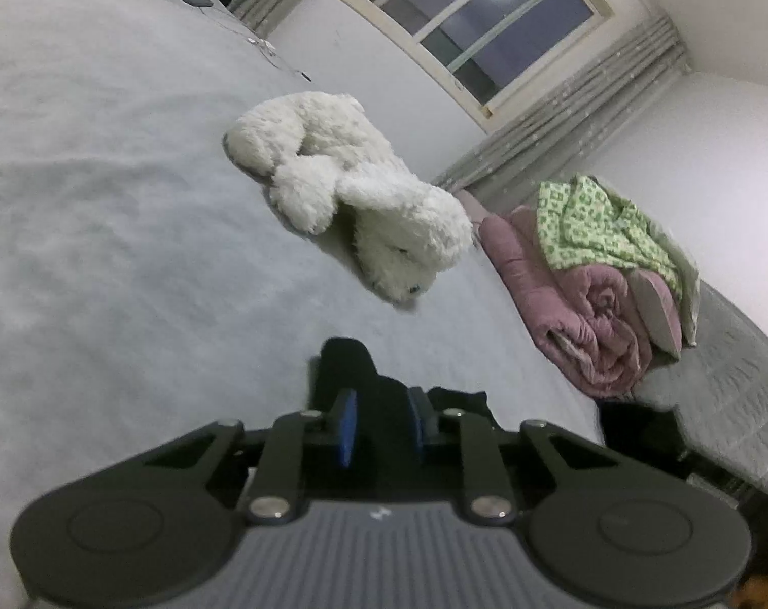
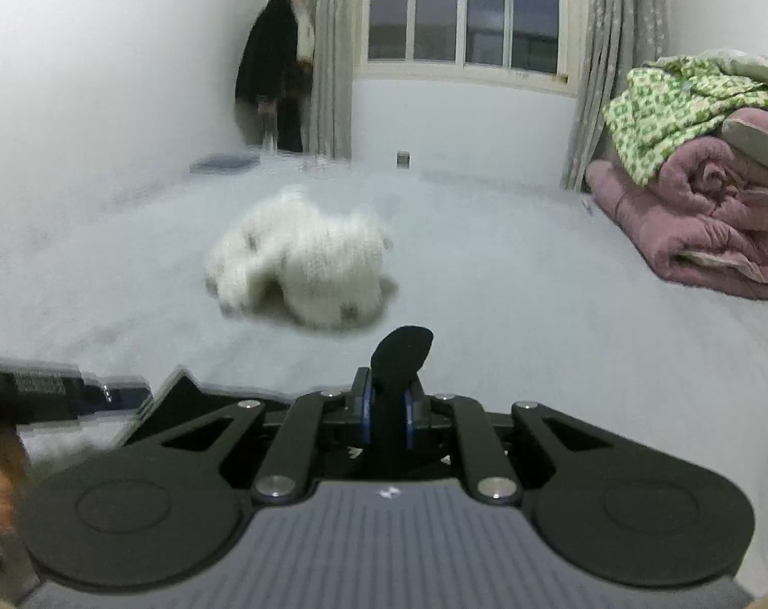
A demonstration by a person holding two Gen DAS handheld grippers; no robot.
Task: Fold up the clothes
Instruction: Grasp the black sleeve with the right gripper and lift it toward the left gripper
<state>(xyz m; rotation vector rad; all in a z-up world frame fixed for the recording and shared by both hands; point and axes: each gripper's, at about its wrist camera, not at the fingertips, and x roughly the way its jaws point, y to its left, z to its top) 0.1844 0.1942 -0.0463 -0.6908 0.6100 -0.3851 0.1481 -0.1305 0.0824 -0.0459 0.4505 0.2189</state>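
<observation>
Black cloth (image 1: 348,370) sits pinched between the blue pads of the left gripper (image 1: 381,424); the right gripper (image 2: 388,418) likewise clamps a fold of it (image 2: 402,355), low over the grey bed (image 1: 105,254). Beyond lies a white plush toy (image 1: 353,188). Farther off, pink bedding (image 2: 698,223) is stacked under a green-patterned blanket (image 2: 658,106).

black garment (image 2: 402,350) | white plush toy (image 1: 348,188) | pink quilt (image 2: 698,223) | green-patterned cloth (image 1: 597,223) | blue fingers (image 1: 344,426)
</observation>
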